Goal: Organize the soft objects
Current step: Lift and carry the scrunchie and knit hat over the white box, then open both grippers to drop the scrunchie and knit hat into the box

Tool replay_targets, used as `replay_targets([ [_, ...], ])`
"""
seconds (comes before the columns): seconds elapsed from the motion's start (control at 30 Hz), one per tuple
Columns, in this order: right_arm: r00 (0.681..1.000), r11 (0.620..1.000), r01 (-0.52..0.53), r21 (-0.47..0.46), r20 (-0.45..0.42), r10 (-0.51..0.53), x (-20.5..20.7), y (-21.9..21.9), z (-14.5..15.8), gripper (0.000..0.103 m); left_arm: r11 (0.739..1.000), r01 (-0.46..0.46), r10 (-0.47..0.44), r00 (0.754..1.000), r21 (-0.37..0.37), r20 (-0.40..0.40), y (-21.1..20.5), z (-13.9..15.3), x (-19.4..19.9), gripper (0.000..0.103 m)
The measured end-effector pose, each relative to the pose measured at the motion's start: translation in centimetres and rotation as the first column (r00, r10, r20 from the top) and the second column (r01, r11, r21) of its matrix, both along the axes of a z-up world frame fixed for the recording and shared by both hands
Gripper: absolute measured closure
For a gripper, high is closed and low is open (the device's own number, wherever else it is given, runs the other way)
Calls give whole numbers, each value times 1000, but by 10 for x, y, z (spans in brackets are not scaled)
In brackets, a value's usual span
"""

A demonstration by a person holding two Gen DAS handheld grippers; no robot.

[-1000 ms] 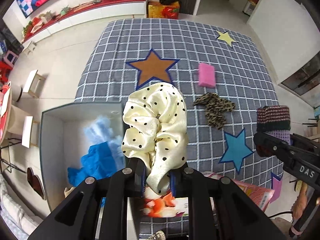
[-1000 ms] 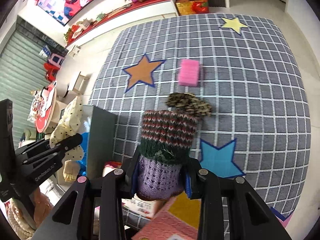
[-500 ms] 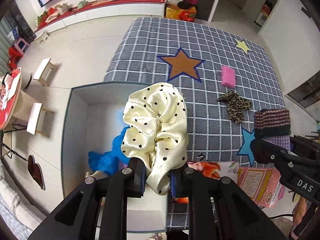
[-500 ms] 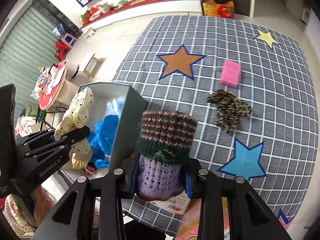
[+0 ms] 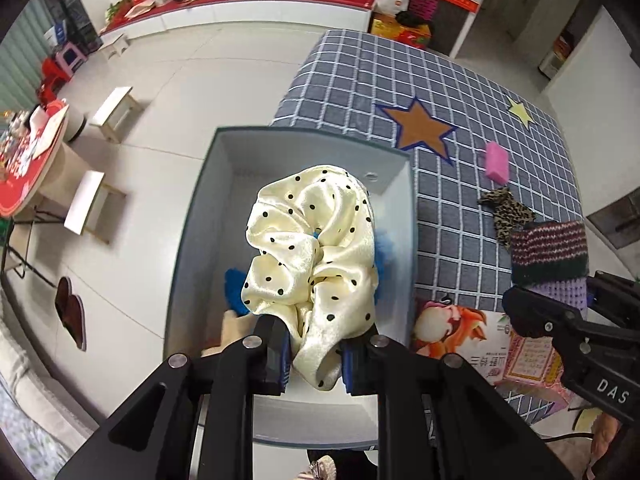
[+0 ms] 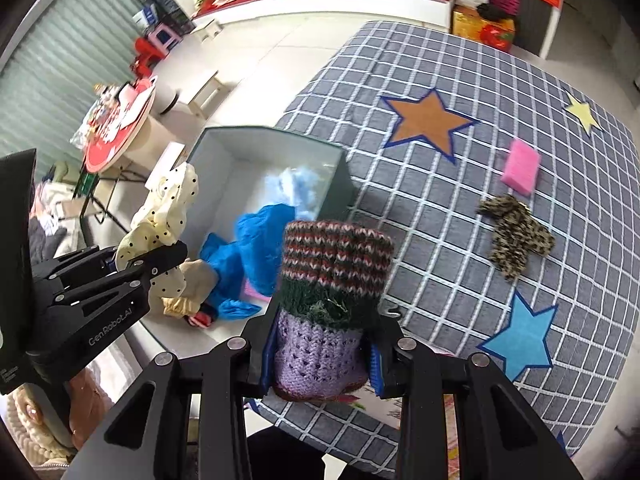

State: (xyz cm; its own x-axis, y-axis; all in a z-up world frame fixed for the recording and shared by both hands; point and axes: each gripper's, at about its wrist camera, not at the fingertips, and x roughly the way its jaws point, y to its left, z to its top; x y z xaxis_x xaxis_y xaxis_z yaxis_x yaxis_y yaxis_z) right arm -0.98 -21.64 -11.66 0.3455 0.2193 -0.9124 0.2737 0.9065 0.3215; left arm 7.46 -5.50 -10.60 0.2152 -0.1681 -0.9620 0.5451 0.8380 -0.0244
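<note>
Jaws of our left gripper (image 5: 314, 354) pinch the limp, slippery cream polka-dot satin scrunchie (image 5: 312, 248); our right gripper (image 6: 320, 356) clamps the springy, light striped knitted cuff (image 6: 334, 280) at its base.

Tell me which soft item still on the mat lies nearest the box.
The leopard-print piece. It lies closer to the box than the pink sponge, which sits farther up the mat.

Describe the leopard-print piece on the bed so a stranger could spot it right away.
Start at the grey checked bedspread with its sewn-on stars. Between the orange star and the blue star, just below the pink sponge, lies the leopard-print piece. It is the only brown, dark-spotted, crumpled fabric lying loose there; the sponge beside it is a plain pink block.
</note>
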Motion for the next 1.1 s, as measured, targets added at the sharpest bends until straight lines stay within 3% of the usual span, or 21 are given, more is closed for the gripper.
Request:
replay_targets([
  [0.53, 991, 992, -124, 13, -56, 124, 49, 59, -19, 67, 994, -104, 106, 989, 24, -103, 55, -40, 14, 81],
  [0.77, 982, 987, -160, -12, -108, 158, 85, 74, -38, 67, 992, -121, 123, 978, 25, -171, 60, -60, 13, 81],
  [1.1, 969, 976, -210, -55, -142, 200, 133, 87, -58, 67, 994, -110, 112, 972, 21, -204, 61, -71, 3, 81],
])
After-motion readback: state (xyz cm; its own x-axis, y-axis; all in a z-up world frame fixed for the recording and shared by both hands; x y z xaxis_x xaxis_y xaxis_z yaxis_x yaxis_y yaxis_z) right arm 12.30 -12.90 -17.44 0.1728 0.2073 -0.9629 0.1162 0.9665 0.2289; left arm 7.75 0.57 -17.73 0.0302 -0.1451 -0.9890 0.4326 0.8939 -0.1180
